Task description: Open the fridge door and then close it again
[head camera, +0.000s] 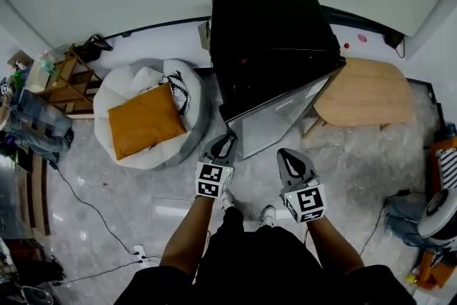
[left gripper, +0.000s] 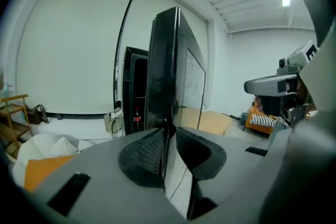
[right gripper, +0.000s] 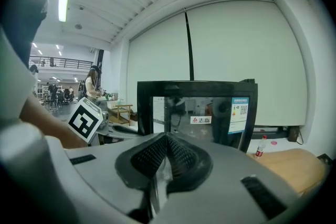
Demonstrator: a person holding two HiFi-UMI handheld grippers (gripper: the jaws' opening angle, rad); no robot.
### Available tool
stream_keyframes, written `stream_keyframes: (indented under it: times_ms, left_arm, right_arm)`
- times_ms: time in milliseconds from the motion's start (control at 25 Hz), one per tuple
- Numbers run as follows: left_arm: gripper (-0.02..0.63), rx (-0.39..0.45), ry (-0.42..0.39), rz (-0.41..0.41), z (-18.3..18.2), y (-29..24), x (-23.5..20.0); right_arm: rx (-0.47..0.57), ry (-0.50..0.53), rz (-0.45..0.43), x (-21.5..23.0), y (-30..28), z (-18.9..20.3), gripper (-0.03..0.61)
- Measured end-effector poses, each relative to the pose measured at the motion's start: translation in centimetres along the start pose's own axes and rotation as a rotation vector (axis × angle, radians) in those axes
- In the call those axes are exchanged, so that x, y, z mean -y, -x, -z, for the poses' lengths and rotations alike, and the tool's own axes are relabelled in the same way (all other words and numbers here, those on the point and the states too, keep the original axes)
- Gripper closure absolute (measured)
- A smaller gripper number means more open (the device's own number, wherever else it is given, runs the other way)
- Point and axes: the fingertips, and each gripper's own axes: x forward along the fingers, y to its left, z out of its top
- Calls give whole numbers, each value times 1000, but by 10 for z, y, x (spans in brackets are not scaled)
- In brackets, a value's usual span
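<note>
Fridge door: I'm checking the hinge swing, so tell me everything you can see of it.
The fridge door has a black frame and a glossy, reflective glass front with a small logo sticker and a blue-edged label. It stands upright and partly open, angled out from the black cabinet. The left gripper has its fingers closed on the door's free edge. No other contact shows.

Both bare arms (head camera: 187, 239) reach forward. The left gripper (head camera: 223, 148) has its jaws pinching the fridge door (left gripper: 164, 86) edge. The right gripper (head camera: 294, 166) is beside it, jaws pressed together, holding nothing.
</note>
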Motion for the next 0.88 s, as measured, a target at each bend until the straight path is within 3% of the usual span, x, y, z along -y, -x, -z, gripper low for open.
stream_keyframes:
  times_ms: [560,880]
  left_arm:
    - [531,16,25,-33,11,21,39]
    - [531,6,-14,15,18,32,73]
  right_arm:
    - [12,-2,-3,9,51,20,560]
    - [39,-8,-7,8,68,22,560]
